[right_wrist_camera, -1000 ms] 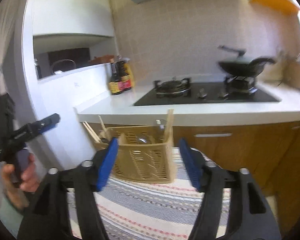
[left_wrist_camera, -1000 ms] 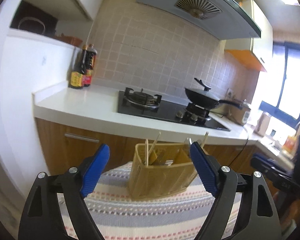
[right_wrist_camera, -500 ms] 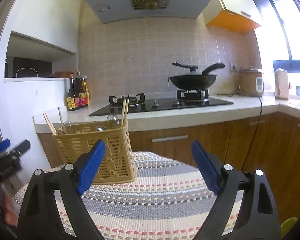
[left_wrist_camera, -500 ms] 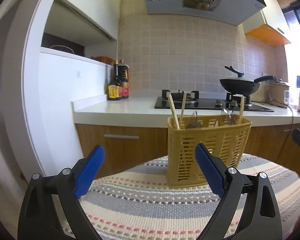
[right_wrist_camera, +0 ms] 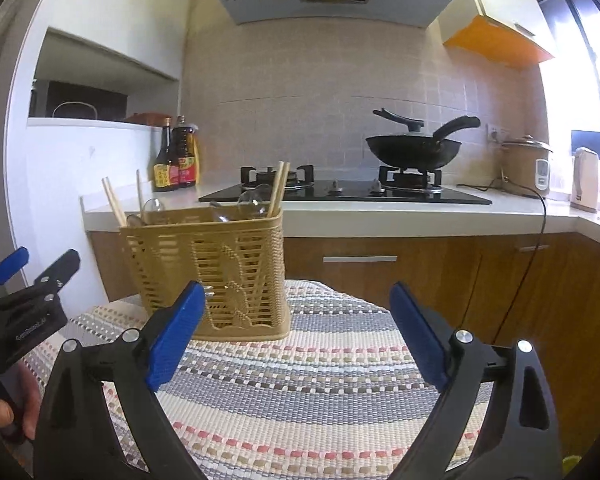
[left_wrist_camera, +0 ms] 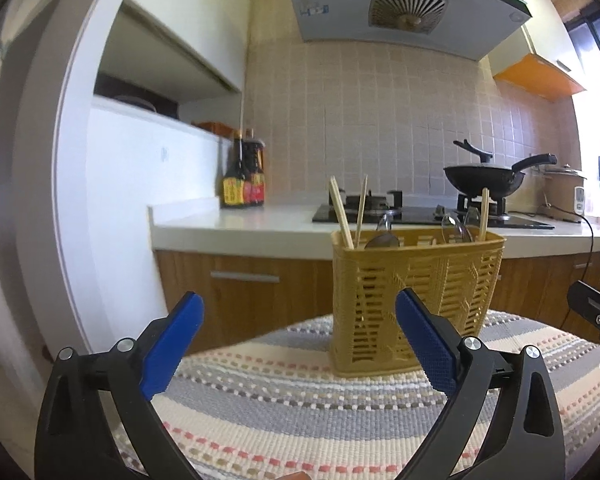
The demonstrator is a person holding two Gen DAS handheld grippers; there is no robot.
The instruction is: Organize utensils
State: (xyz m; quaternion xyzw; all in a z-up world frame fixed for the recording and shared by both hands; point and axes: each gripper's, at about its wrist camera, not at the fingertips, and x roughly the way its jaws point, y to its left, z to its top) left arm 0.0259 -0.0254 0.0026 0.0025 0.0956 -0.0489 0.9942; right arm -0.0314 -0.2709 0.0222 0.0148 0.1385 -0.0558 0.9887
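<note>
a striped woven cloth covers the table in the foreground. behind it runs a white kitchen counter over wooden cabinets. a black gas hob sits on the counter, with a black wok on its right burner. two dark sauce bottles stand by the white partition at the left. a range hood hangs above the tiled wall. a rice cooker stands at the far right, near the window.
</note>
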